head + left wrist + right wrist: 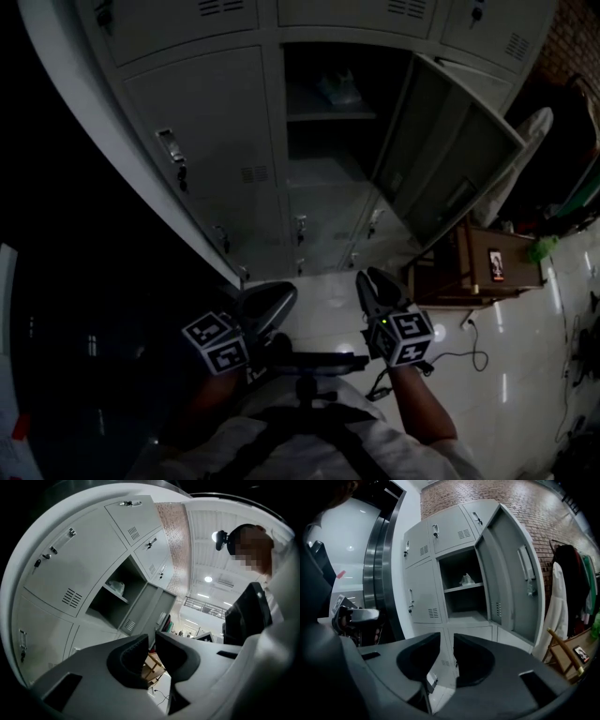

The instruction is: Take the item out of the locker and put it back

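Small pale item (337, 89) sits on the open locker (216, 122) shelf, above and ahead; right gripper (377, 286) nearer than left gripper (270, 305), both with jaws slightly apart, empty.

**An open locker is being faced by the right gripper**
The right gripper (446, 641) is being pointed at the grey lockers (423, 592), with its jaws kept slightly apart and nothing between them. A locker door (508, 569) is being shown swung wide open, and a small pale item (466, 579) is being carried by the shelf (461, 588) inside. A white coat (555, 606) is being displayed beside the door, near a wooden chair (562, 651).
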Demonstrator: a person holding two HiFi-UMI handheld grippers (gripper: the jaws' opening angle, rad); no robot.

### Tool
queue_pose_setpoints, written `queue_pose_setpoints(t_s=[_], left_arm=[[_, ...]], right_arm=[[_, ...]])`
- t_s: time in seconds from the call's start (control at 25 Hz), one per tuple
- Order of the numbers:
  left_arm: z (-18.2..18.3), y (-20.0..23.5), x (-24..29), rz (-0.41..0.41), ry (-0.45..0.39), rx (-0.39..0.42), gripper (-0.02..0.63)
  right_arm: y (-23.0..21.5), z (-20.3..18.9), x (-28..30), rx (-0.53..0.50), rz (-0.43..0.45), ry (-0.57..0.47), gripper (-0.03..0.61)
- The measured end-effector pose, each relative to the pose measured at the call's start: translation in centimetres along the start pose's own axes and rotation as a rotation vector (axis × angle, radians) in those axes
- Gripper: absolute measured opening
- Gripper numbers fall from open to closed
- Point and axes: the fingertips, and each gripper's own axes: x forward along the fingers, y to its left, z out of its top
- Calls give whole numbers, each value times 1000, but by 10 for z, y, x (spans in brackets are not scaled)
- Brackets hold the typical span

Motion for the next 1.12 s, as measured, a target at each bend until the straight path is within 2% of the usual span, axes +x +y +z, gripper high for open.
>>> queue_pose_setpoints(t_s=[0.28, 0.4, 0.6, 0.84, 1.12], left_arm=[[31, 51, 11, -11, 58, 16, 54], [38, 65, 14, -24, 87, 7, 31], [49, 77, 23, -70, 106, 22, 31], [54, 81, 39, -97, 108, 17, 30], [65, 84, 64, -61, 61, 29, 29]], right_arm=[[1, 24, 51, 15, -46, -8, 101], [1, 30, 67, 26, -65, -10, 101], [-6, 36, 85, 3, -110, -16, 101], [-9, 58, 99, -17, -98, -27, 101], [-21, 82, 115, -34, -26, -43, 101]])
